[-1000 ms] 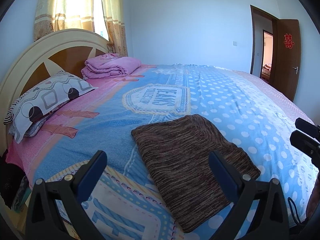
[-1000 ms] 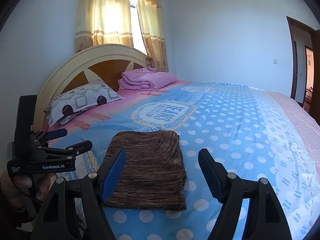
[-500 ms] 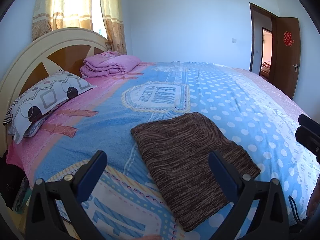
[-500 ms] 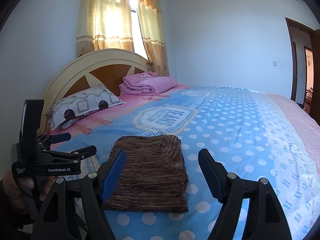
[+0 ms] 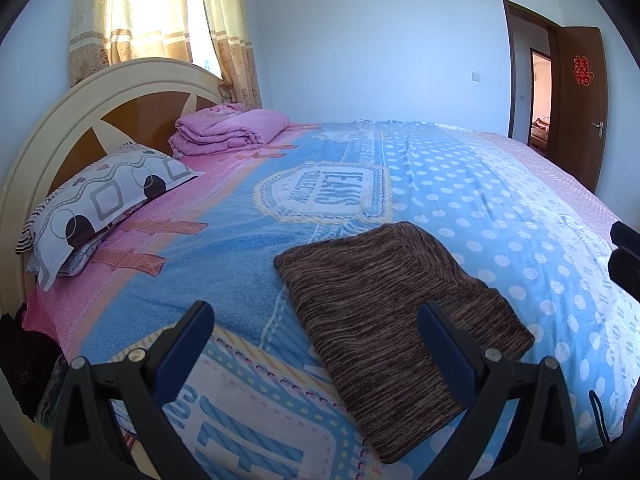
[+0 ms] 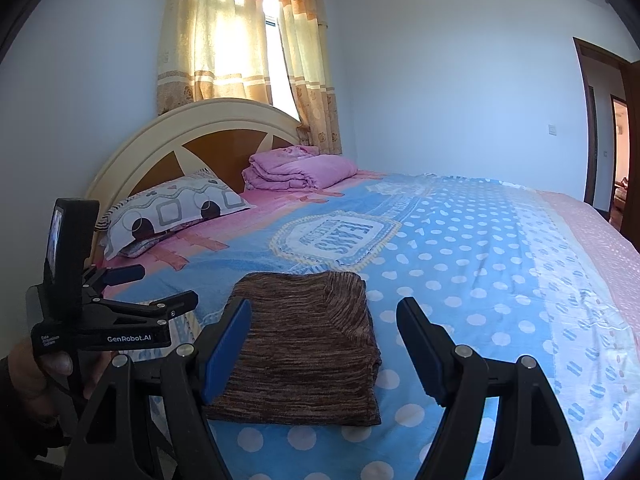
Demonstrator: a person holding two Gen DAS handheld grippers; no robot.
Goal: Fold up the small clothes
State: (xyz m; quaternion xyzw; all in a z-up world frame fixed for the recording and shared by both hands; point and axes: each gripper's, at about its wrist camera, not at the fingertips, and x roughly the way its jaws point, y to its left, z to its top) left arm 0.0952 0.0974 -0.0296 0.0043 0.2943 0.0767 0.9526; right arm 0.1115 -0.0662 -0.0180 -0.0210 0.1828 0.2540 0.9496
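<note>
Brown knit garment [image 5: 394, 304] lay folded flat on the blue dotted bedspread [image 5: 500, 208], just ahead of both grippers and touched by neither. Left gripper [image 5: 316, 344] hung above the near bed edge, fingers spread wide, nothing between the pads; the garment sat ahead and toward its right finger. Right gripper [image 6: 324, 344] was likewise spread and empty, the garment [image 6: 304, 344] ahead and toward its left finger. Far beyond the fingers: patterned pillow [image 6: 172, 212] and folded pink quilt [image 6: 298, 168] against the headboard [image 6: 208, 128].
</note>
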